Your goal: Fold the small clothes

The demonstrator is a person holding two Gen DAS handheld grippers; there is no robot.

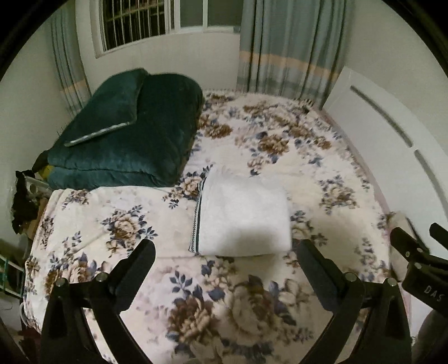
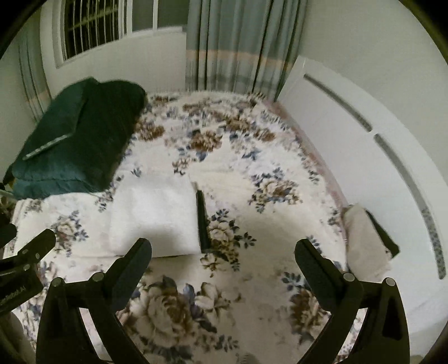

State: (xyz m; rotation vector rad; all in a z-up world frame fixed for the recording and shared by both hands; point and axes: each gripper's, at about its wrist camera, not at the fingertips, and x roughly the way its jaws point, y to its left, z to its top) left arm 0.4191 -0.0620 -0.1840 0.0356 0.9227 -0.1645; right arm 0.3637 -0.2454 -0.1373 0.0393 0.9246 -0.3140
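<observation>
A folded white cloth [image 1: 243, 218] with a dark patterned trim on its left edge lies flat on the floral bedspread [image 1: 229, 302]. In the right wrist view the same folded white cloth [image 2: 152, 221] sits left of centre, a dark band along its right edge. My left gripper [image 1: 225, 252] hovers open just in front of it, fingers wide apart, holding nothing. My right gripper [image 2: 222, 252] is open too, above the bedspread [image 2: 252, 294] to the cloth's right. A second pale folded cloth [image 2: 364, 240] with a dark edge lies at the bed's right side.
A folded dark green quilt [image 1: 126, 131] fills the bed's far left corner. A white headboard [image 2: 378, 156] runs along the right. Curtains [image 1: 291, 47] and a barred window [image 1: 134, 22] stand behind the bed. The right gripper's tip [image 1: 420, 246] shows at the left wrist view's right edge.
</observation>
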